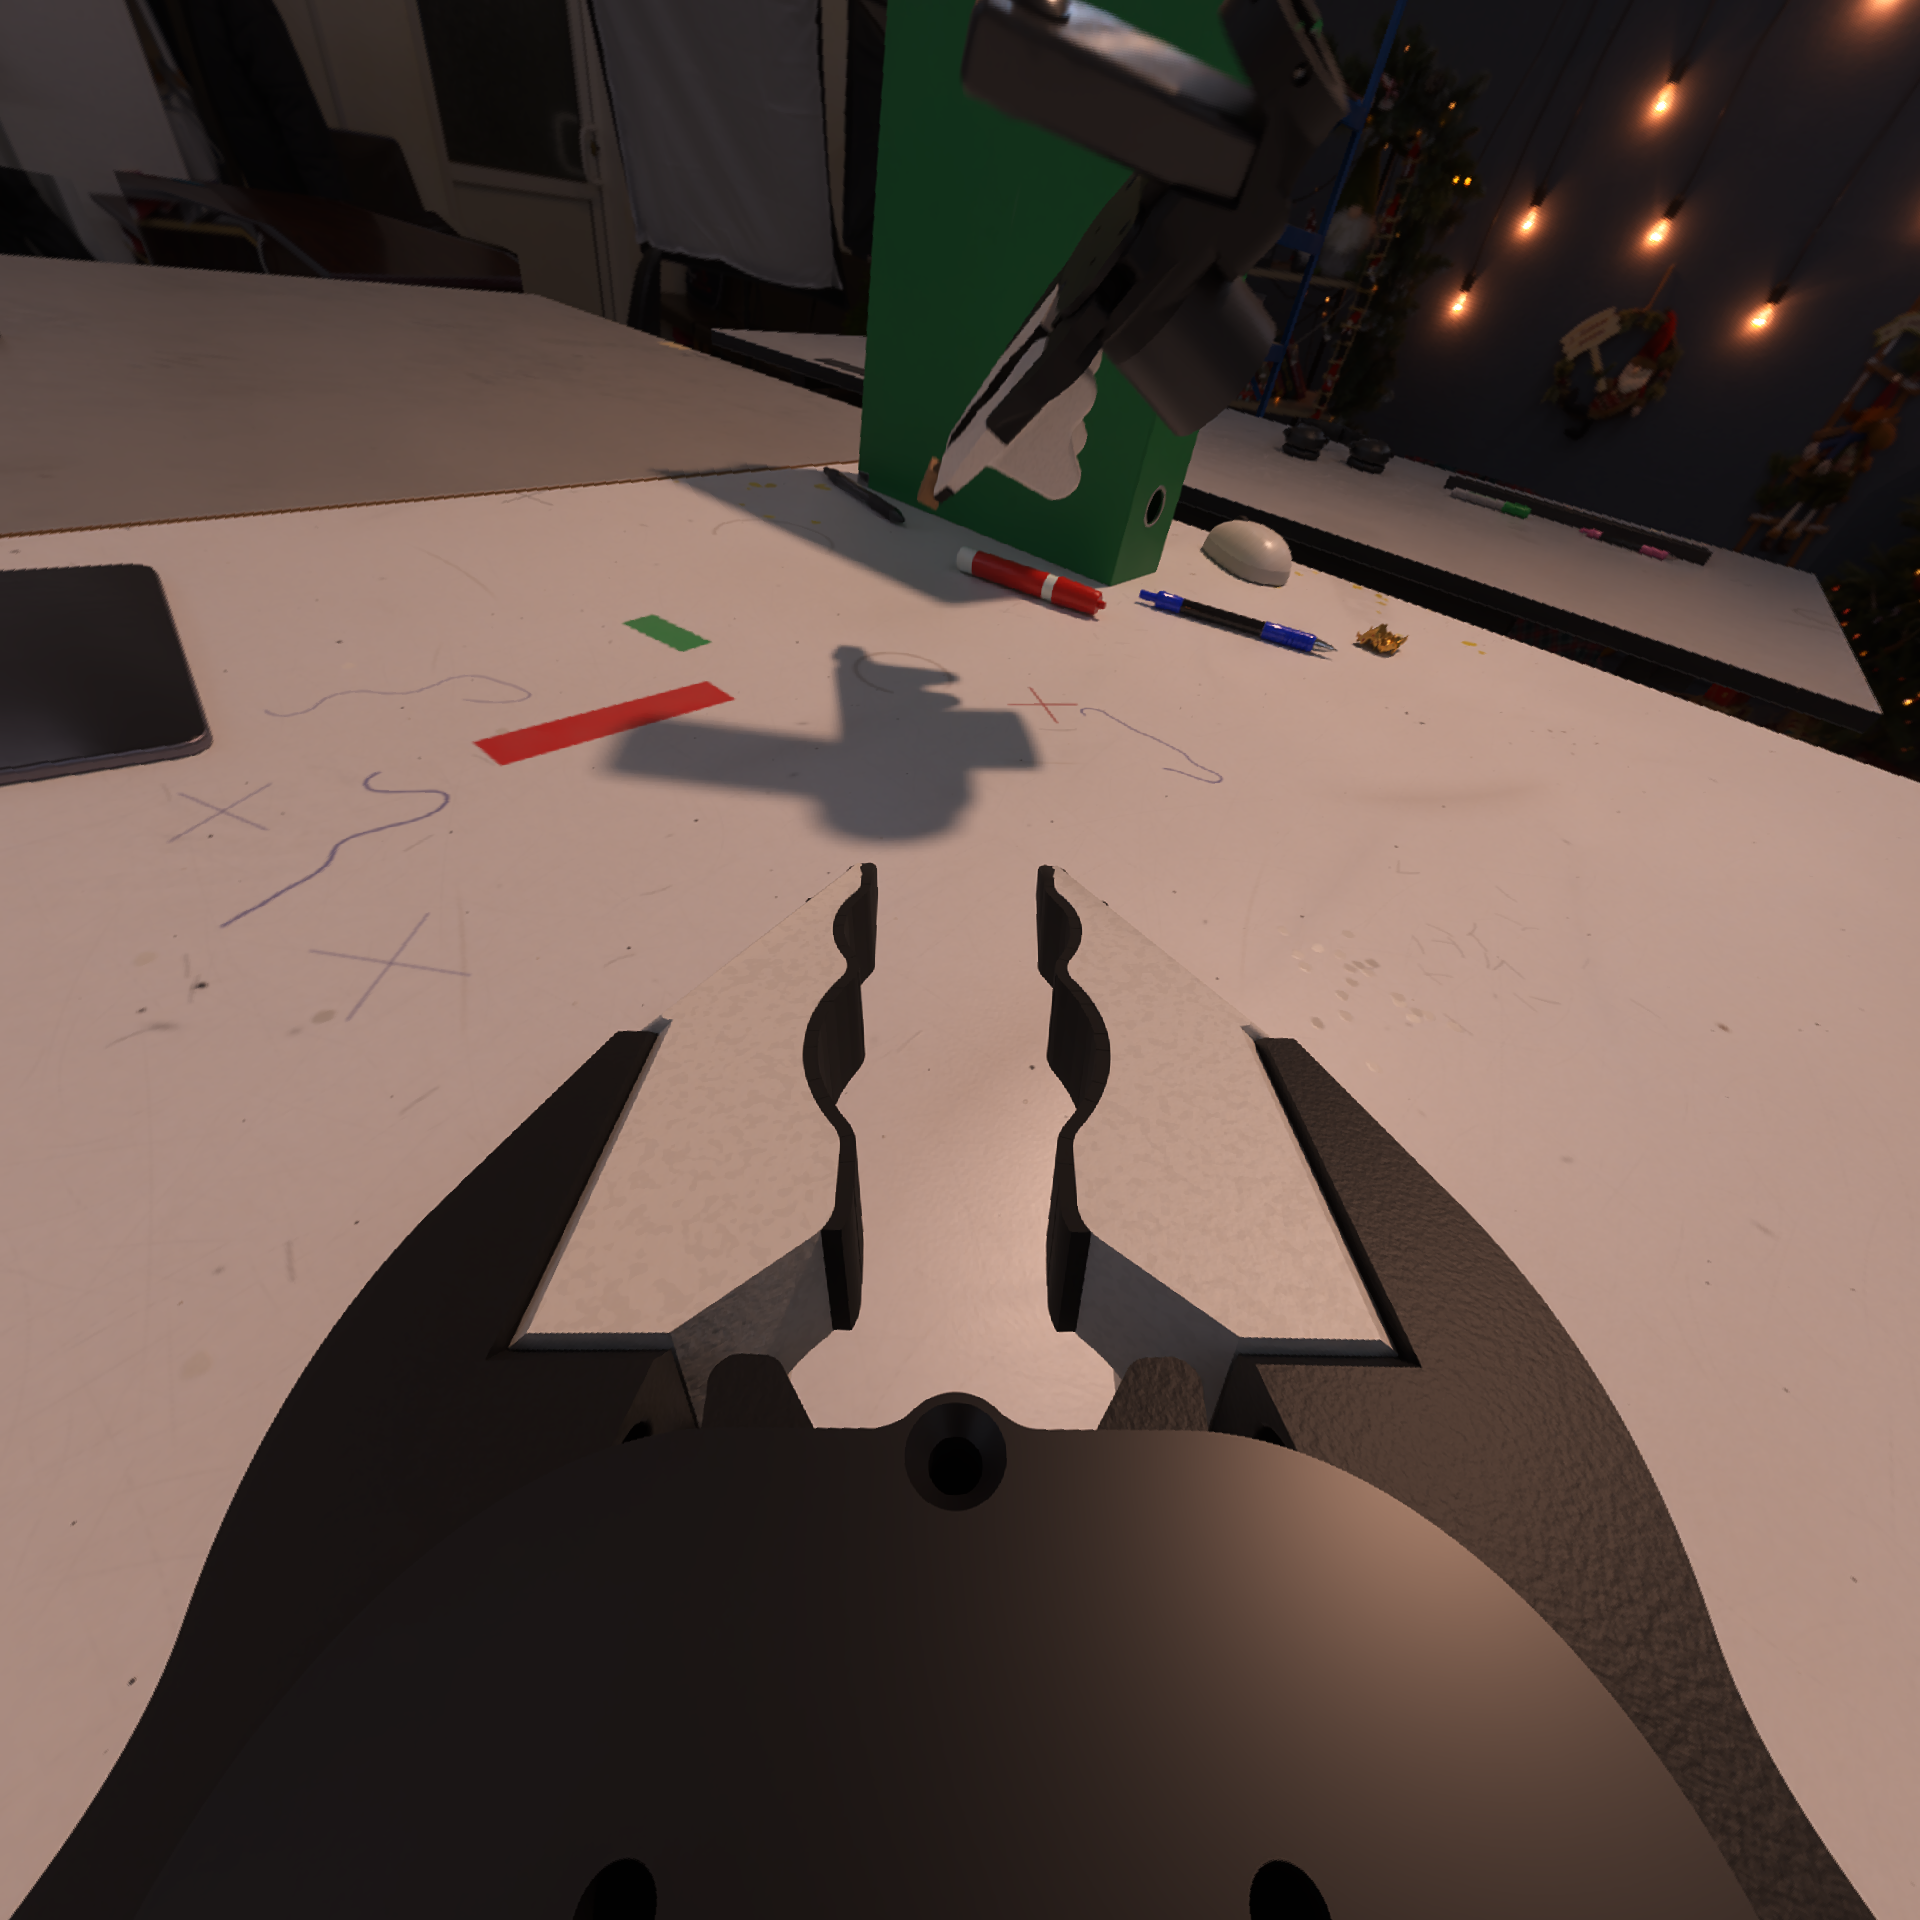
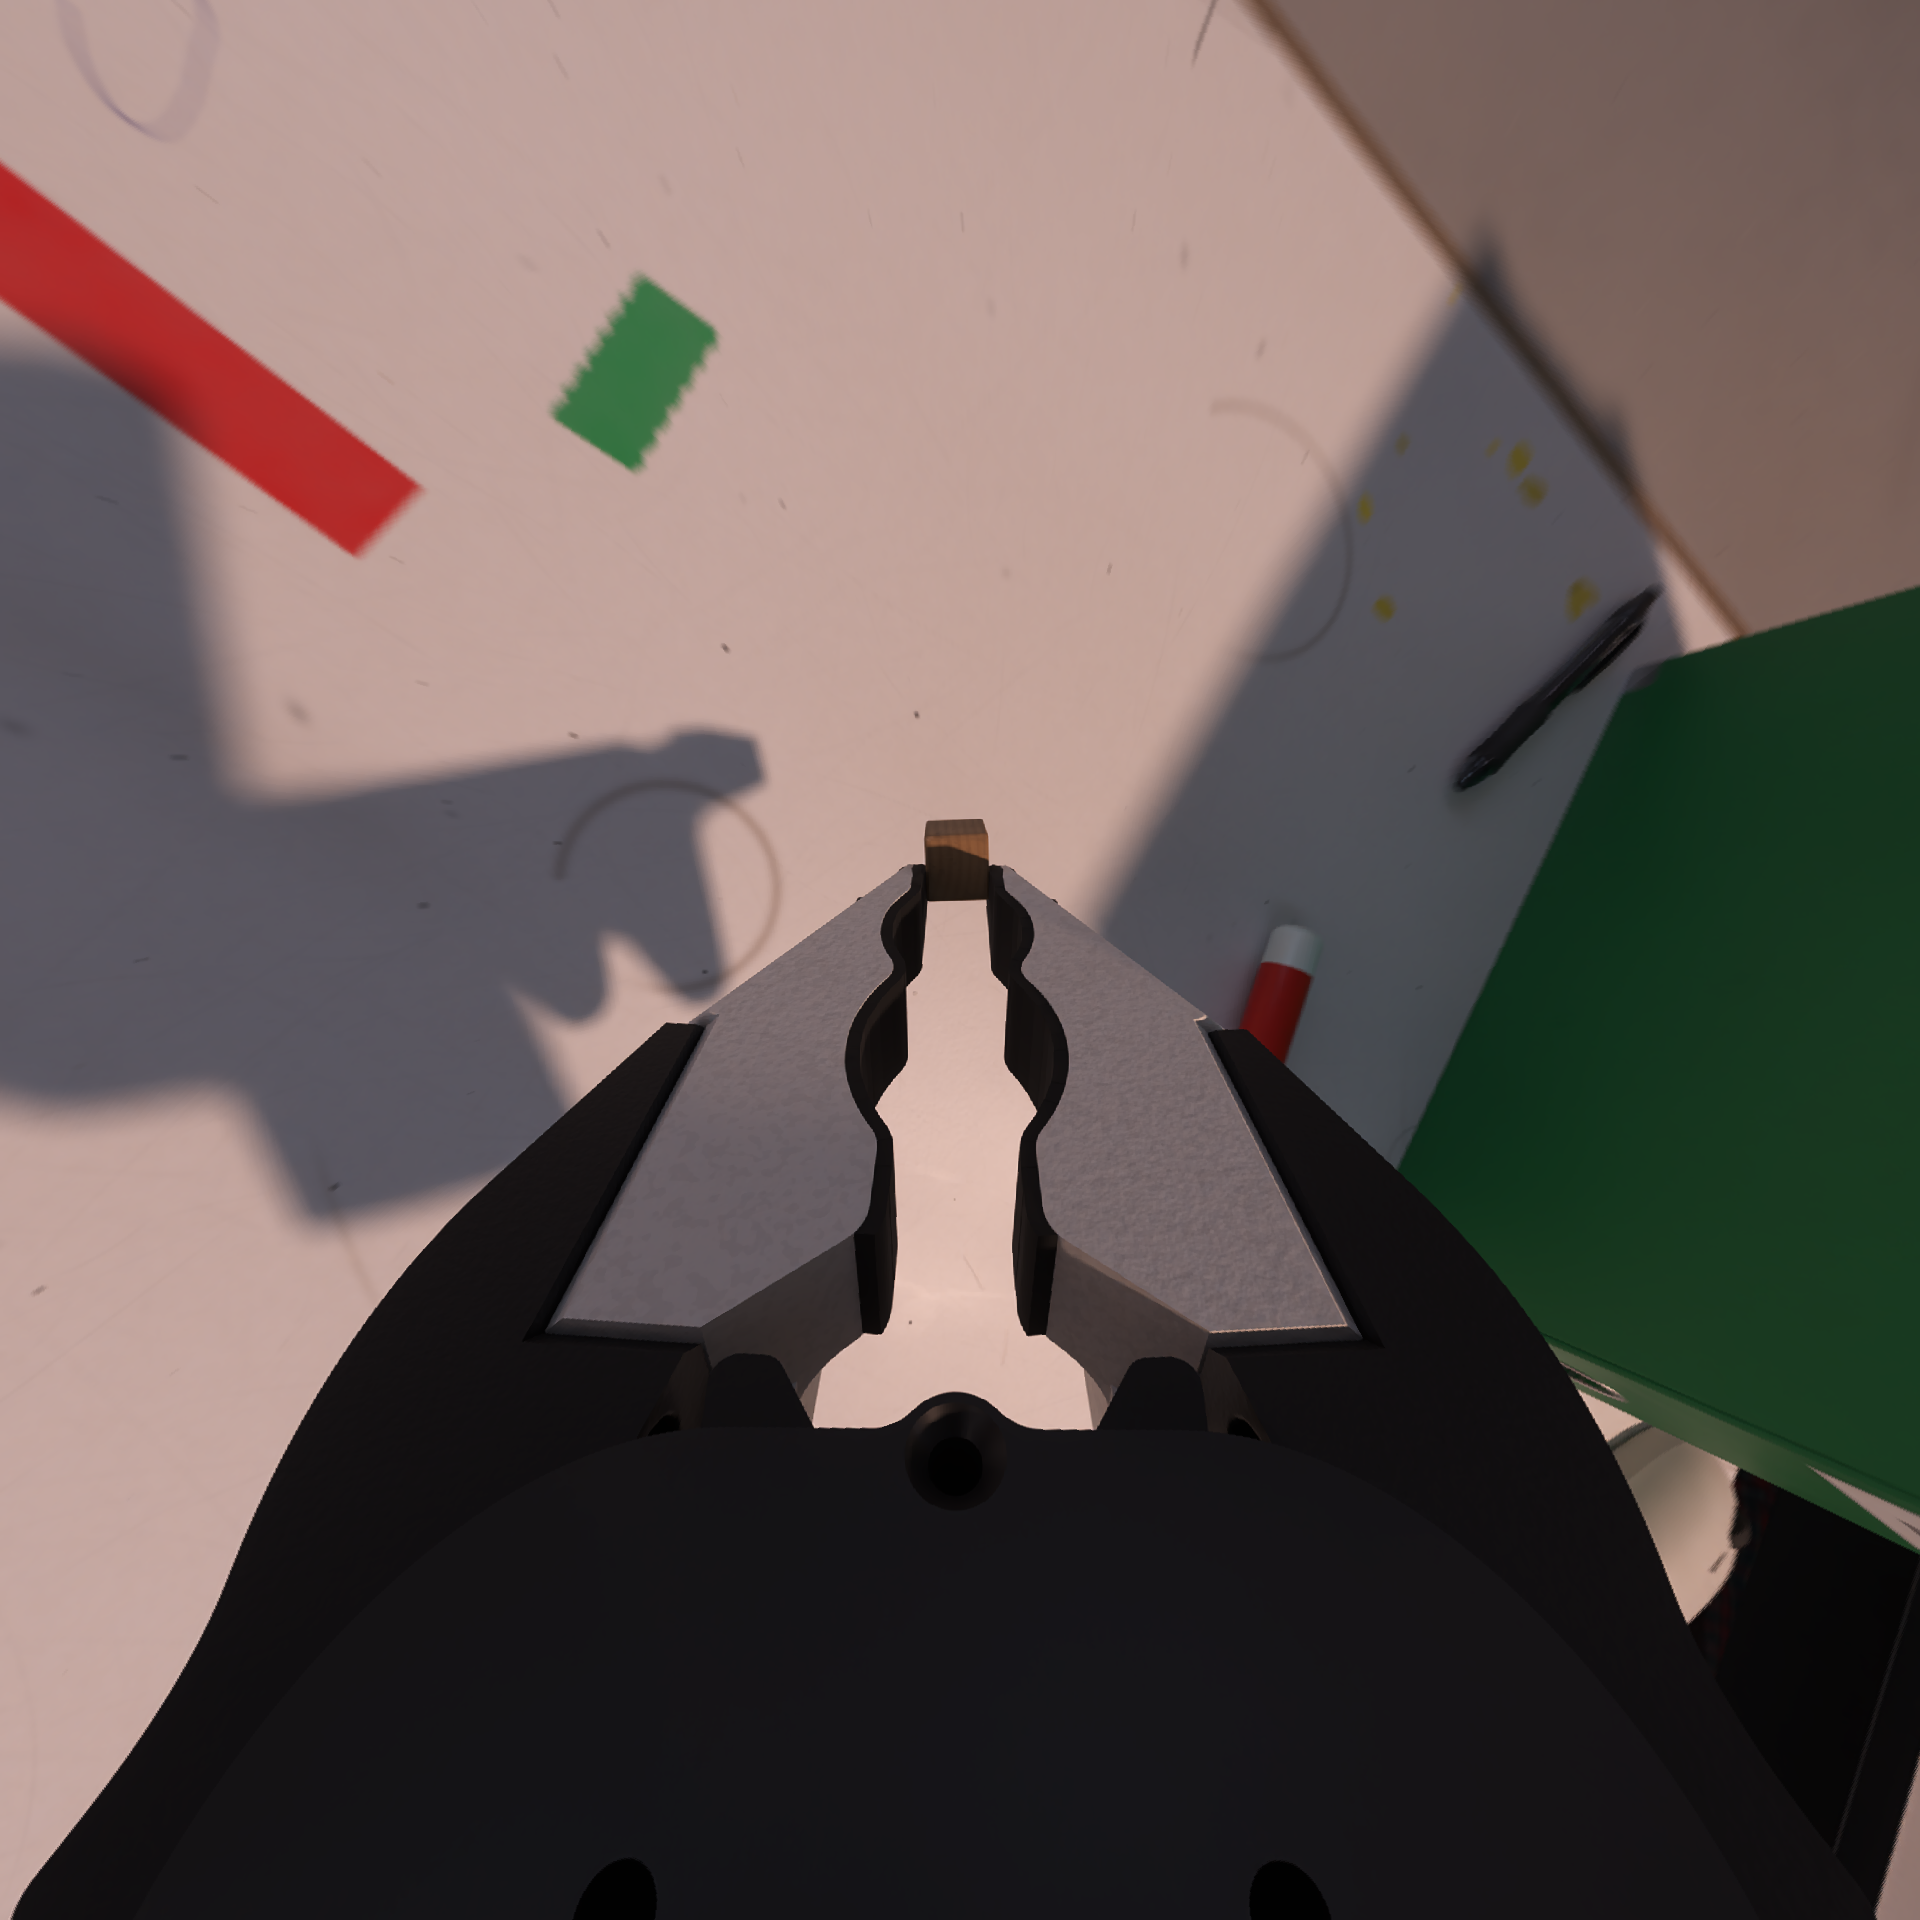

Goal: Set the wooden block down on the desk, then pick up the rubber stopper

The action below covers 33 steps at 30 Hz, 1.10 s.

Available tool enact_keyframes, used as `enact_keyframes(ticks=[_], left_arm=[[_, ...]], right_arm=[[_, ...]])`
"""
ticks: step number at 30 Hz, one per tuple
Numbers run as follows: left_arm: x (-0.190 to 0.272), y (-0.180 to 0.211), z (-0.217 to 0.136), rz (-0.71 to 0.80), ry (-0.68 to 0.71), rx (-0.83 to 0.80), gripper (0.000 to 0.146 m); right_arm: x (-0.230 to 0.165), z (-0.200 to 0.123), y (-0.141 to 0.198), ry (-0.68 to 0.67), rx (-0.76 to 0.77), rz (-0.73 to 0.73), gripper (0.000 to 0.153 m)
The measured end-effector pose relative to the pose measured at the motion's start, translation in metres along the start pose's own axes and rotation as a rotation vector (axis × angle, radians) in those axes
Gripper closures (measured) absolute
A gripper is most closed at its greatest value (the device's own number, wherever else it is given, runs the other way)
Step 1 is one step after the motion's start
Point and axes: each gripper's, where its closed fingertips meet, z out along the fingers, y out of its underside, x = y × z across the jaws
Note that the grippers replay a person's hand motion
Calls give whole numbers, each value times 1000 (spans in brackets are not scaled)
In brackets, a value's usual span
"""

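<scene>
My right gripper is shut on a small wooden block, pinched at the fingertips well above the pale desk. In the left wrist view the right gripper hangs in front of a green box, tilted down, with the block at its tip. My left gripper is open and empty, low over the desk. I cannot pick out the rubber stopper for sure: a pale grey dome lies by the box, and two small dark round things sit on the far table.
A tall green box stands at the back with a red marker, a blue pen and a black pen around its foot. A dark pad lies at the left. Red tape and green tape are stuck flat on the desk.
</scene>
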Motion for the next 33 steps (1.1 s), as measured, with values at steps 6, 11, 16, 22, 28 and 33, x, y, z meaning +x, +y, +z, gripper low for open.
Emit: enact_keyframes(ticks=[6,11,16,22,28,33], left_arm=[[-10,6,0,-17,-9,-11,116],[-15,8,0,-19,-12,-18,117],[-14,9,0,-17,-11,-17,117],[-11,0,-3,2,-17,13,117],[-17,-26,-18,34,-69,91,117],[-55,-70,-62,114,-228,121,121]], right_arm=[[4,58,28,-43,-194,34,142],[-2,71,41,-100,-277,58,142],[3,52,28,-83,-241,28,134],[-15,-40,-39,-78,237,58,133],[-108,-164,-42,-214,709,149,134],[-193,-203,15,-331,823,201,134]])
